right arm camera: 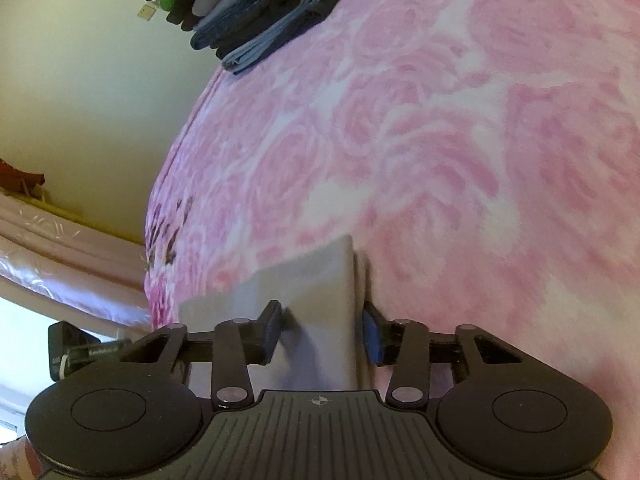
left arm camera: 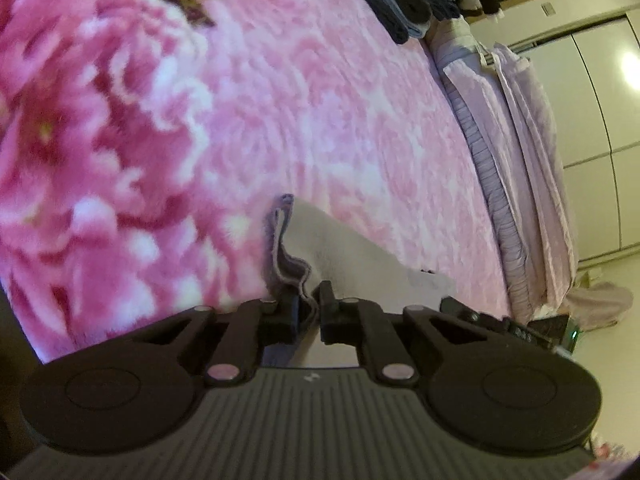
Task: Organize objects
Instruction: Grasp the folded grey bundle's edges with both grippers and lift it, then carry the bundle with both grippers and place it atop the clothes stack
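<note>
Left wrist view. At far left and across most of the frame lies a pink floral blanket (left arm camera: 280, 120) covering a bed, its large dark-pink blossoms blurred. Low in the middle, the left hand-held gripper (left arm camera: 310, 312) has its two black fingers pressed together on the hemmed edge of a pale cloth (left arm camera: 340, 248), which rises in a fold with a lilac underside and spreads away over the blanket toward the right. Above, at the top edge, a stack of folded clothes (left arm camera: 408, 4) in dark blue, grey, black and green rests at the far side of the bed. To the right of the blanket hang lilac bedding layers (left arm camera: 516, 168) along the bed's side, and beyond them stand white cupboard doors (left arm camera: 592, 100).

Right wrist view. At far left is a cream wall (right arm camera: 92, 100) with pale pink bedding (right arm camera: 60, 248) below it. At the top, left of centre, the same stack of folded clothes (right arm camera: 240, 12) sits on the blanket (right arm camera: 460, 140). Low in the middle, the right hand-held gripper (right arm camera: 320, 332) has the pale cloth (right arm camera: 320, 280) between its fingers: the left pad touches the bunched fabric, while the blue right pad (right arm camera: 370, 336) stands just beside the cloth's edge, so a firm pinch cannot be told. The cloth lies on the blanket at the bed's near part.
</note>
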### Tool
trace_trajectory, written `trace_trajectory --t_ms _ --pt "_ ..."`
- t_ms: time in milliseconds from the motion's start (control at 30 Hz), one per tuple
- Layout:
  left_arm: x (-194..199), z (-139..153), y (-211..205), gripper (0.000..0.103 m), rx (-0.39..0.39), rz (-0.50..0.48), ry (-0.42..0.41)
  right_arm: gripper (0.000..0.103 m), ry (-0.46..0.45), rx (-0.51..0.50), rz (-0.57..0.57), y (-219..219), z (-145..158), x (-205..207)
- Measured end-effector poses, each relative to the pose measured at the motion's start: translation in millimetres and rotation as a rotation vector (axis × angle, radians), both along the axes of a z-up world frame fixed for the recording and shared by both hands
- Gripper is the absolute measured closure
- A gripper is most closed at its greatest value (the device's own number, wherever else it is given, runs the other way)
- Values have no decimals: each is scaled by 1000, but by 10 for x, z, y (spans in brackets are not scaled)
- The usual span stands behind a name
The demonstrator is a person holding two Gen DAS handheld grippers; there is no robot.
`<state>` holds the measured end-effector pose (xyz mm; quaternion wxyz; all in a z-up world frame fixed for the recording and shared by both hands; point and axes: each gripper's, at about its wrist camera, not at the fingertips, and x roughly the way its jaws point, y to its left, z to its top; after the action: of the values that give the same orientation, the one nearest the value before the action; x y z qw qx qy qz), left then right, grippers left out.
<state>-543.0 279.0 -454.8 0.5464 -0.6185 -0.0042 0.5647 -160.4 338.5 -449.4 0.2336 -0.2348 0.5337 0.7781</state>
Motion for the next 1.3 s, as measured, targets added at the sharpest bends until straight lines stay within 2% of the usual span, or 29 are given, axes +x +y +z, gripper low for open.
trace_trajectory --t_ms 33,133,233,333,500,600,700,867,1067,1300 --pt "20 23 -13 99 4 -5 23 92 -14 9 -1 -1 -9 -12" --pt "84 150 -82 100 25 -2 81 98 -16 31 -29 -62 21 16" --pt "150 399 -170 100 62 1 122 99 -20 115 -45 -248 251 39" --pt "207 773 -268 101 97 2 161 99 7 186 -75 -437 638 78" --pt "216 1705 -372 101 215 21 238 99 80 312 -98 -672 1525 131" --pt "136 2252 -267 101 301 39 263 99 136 387 -109 -687 2058 83" --pt "-3 2711 -12 102 361 31 298 99 182 463 -124 -625 2556 -60" --pt "-421 3257 533 102 452 -24 332 99 217 552 -172 -368 3110 -415" --pt "-1141 3674 1564 102 545 -147 339 99 199 650 -293 81 3585 -995" --pt "-1933 4050 2760 102 593 -217 349 99 193 704 -425 911 4023 -1794"
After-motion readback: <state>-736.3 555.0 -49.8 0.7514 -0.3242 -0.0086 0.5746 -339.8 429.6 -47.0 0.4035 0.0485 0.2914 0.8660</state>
